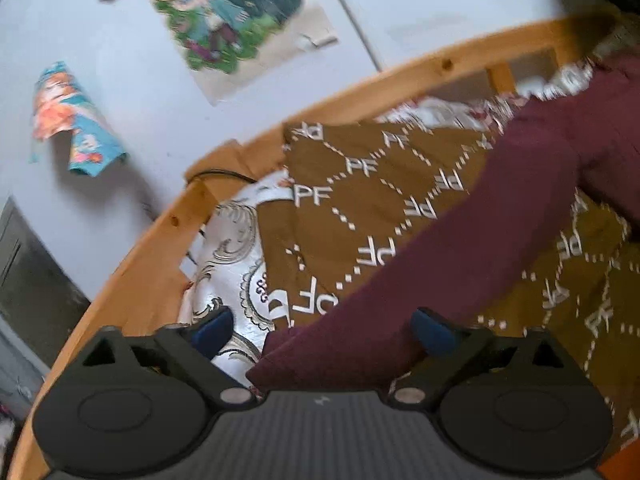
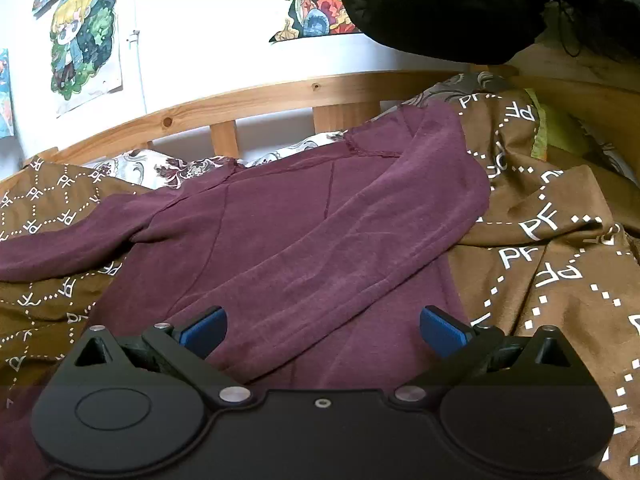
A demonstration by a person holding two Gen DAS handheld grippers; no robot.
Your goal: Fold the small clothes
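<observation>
A maroon long-sleeved top (image 2: pixel 280 236) lies on a brown blanket (image 2: pixel 552 264) printed with white "PF" letters. Its right sleeve is folded across the body; its left sleeve stretches out to the left. My right gripper (image 2: pixel 323 330) is open just above the lower part of the top, holding nothing. In the left wrist view the outstretched maroon sleeve (image 1: pixel 460 248) runs diagonally, and its cuff end lies between the blue fingertips of my open left gripper (image 1: pixel 324 330). The fingers are not closed on it.
A wooden bed rail (image 2: pixel 240 100) runs behind the blanket, with a white patterned sheet (image 1: pixel 228 264) beside it. Posters (image 1: pixel 224 12) hang on the white wall. A dark object (image 2: pixel 432 4) hangs at the top of the right wrist view.
</observation>
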